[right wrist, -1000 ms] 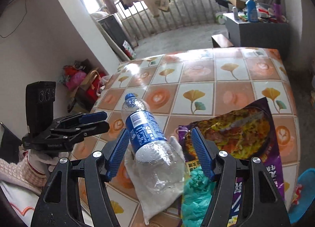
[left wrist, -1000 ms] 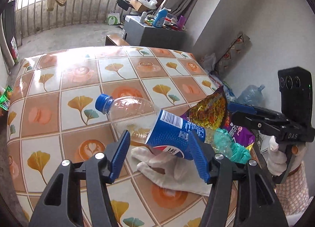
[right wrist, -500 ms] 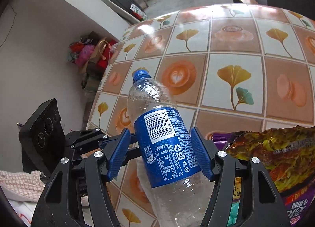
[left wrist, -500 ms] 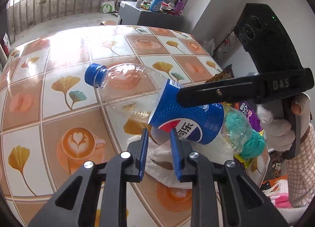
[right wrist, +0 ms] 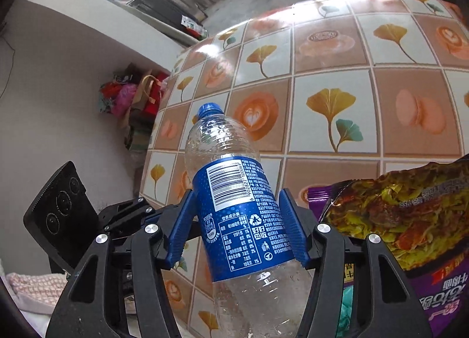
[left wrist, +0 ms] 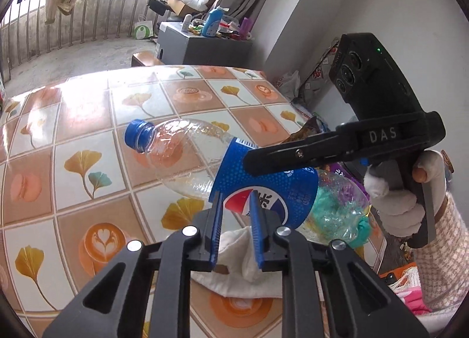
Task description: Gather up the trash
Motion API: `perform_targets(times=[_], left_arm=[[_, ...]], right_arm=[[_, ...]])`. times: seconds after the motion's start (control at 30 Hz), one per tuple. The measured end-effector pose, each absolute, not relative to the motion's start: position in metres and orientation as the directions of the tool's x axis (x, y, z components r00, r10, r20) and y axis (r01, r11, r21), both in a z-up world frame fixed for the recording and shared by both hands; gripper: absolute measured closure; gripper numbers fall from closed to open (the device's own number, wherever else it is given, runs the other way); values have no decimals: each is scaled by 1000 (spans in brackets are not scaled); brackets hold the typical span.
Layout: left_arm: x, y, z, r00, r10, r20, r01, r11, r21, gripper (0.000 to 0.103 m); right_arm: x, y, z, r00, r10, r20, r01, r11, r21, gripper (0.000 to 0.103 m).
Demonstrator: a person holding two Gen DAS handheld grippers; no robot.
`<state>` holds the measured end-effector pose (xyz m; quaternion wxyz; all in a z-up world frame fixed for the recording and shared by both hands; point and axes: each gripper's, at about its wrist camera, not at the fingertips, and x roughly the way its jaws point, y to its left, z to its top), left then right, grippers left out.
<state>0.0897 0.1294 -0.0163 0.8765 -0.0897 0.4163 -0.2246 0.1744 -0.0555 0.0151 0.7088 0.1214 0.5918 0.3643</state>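
Note:
An empty clear bottle (left wrist: 181,156) with a blue cap and blue label lies slanted over the tiled table (left wrist: 88,121). My right gripper (right wrist: 237,226) is closing on it, its blue pads pressed on both sides of the label (right wrist: 234,209). One right finger (left wrist: 293,156) crosses the bottle in the left wrist view. My left gripper (left wrist: 236,232), jaws narrow and still closing, pinches a fold of the white cloth (left wrist: 234,282) lying under the bottle. A purple and yellow snack bag (right wrist: 410,206) and a teal plastic bag (left wrist: 363,226) lie beside it.
A gloved hand (left wrist: 392,206) holds the right gripper's handle at the table's right edge. A grey cabinet (left wrist: 205,44) with bottles stands beyond the table near a railing. Bags (right wrist: 132,97) are piled against the wall on the table's other side.
The left jaws went from wide open to a narrow gap around the white cloth. The right gripper came down over the bottle and its pads closed in on the label.

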Motion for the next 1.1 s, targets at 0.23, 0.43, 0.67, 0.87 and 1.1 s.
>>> perform_targets(times=[0.23, 0.43, 0.67, 0.87, 1.1], left_arm=[[78, 95, 14, 556, -547, -626, 453, 831, -323, 86], [63, 74, -3, 479, -574, -665, 525, 794, -307, 86], [49, 91, -31, 431, -511, -744, 492, 824, -280, 86], [35, 107, -42, 412, -473, -779, 448, 849, -279, 86], [33, 132, -48, 407, -458, -791, 353, 877, -326, 84]], right_arm=[[143, -109, 30, 145, 715, -684, -285, 692, 664, 50], [106, -150, 4, 183, 702, -688, -145, 712, 687, 49], [89, -124, 5, 203, 573, -794, -235, 816, 528, 48], [90, -81, 2, 183, 459, -869, -353, 856, 378, 48], [79, -82, 3, 245, 460, -853, -361, 860, 360, 49]])
